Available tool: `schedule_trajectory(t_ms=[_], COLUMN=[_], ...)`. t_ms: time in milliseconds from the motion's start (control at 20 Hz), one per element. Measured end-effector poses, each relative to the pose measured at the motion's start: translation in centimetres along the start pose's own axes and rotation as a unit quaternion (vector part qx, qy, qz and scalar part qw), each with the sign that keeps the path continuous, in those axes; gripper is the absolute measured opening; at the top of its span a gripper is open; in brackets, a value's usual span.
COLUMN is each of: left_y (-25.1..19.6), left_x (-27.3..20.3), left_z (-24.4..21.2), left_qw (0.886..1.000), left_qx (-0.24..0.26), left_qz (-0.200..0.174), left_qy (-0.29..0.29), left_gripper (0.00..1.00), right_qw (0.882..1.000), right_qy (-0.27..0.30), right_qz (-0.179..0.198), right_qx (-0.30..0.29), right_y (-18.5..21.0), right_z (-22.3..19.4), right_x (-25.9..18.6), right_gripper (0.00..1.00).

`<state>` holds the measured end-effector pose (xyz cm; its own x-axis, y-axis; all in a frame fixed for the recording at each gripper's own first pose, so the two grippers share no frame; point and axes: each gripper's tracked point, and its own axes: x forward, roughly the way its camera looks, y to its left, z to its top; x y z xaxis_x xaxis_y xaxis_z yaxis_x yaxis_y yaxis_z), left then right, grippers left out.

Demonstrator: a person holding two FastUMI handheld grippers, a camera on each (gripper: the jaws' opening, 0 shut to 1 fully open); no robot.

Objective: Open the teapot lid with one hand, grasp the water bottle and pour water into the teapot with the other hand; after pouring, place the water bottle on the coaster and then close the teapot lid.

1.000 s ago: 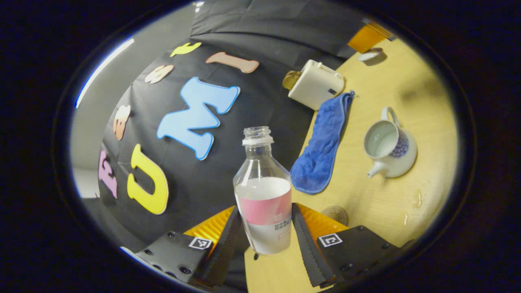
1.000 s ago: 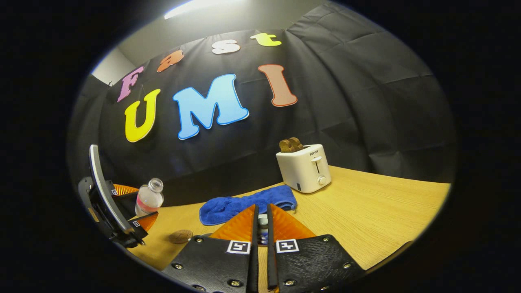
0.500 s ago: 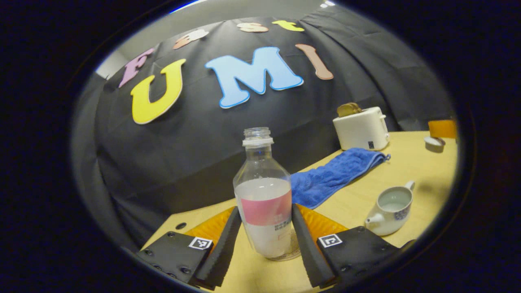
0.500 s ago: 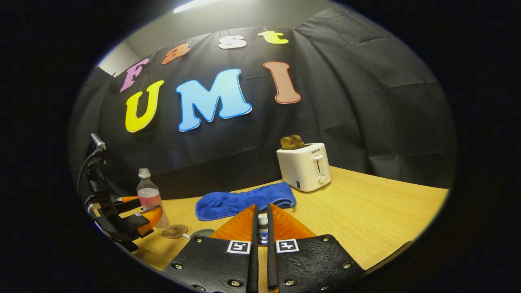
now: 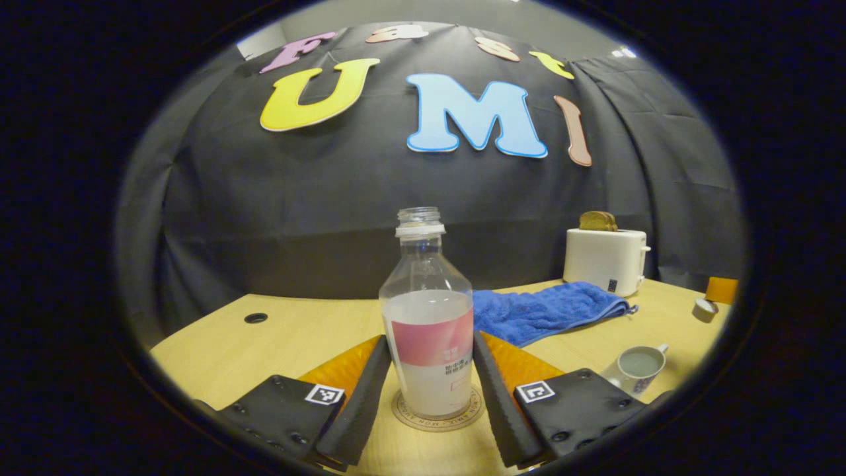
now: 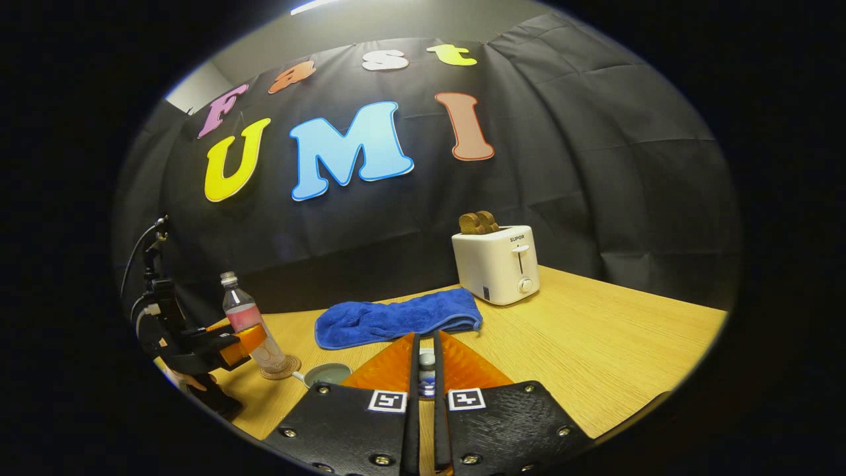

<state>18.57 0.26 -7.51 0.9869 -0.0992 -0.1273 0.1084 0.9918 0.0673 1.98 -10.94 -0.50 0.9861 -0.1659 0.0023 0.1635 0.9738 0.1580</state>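
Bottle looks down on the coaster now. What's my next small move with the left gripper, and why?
Probably open the left gripper and back it off. The water bottle stands upright on the coaster with both fingers against its sides. The teapot is open, and the right gripper holds the lid.

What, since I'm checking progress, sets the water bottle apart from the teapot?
The water bottle is tall and clear; the teapot is squat, white with blue. The water bottle stands on the coaster between the left gripper's jaws; the teapot sits free on the table. Both are upright, uncovered and hold water.
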Motion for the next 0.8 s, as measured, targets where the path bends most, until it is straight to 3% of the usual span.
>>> schedule_trajectory(t_ms=[300, 450, 550, 700, 800], left_y=[-1.0, -0.9, -0.5, -0.3, 0.5], left_x=[-0.2, -0.1, -0.3, -1.4, -2.1], left_z=[-0.2, -1.1, -1.3, 0.3, 0.8], left_qw=[1.000, 1.000, 1.000, 0.999, 1.000], left_qx=[0.008, 0.002, 0.003, -0.028, -0.022], left_qz=[-0.013, -0.010, -0.004, -0.011, -0.003], left_qy=[0.014, 0.023, 0.027, 0.009, 0.004], left_gripper=[0.87, 0.90, 1.00, 1.00, 1.00], right_qw=[1.000, 1.000, 1.000, 1.000, 1.000], right_qy=[0.002, -0.003, -0.003, 0.001, 0.002], right_qz=[0.000, 0.001, 0.003, 0.009, 0.013], right_qx=[-0.002, -0.004, -0.001, -0.002, -0.004], right_y=[0.2, 0.2, 0.3, 0.7, 0.9], right_z=[0.0, 0.2, 0.2, 0.1, -0.1], right_x=[0.0, -0.2, -0.2, -0.1, -0.2], right_gripper=[0.08, 0.09, 0.09, 0.08, 0.08])
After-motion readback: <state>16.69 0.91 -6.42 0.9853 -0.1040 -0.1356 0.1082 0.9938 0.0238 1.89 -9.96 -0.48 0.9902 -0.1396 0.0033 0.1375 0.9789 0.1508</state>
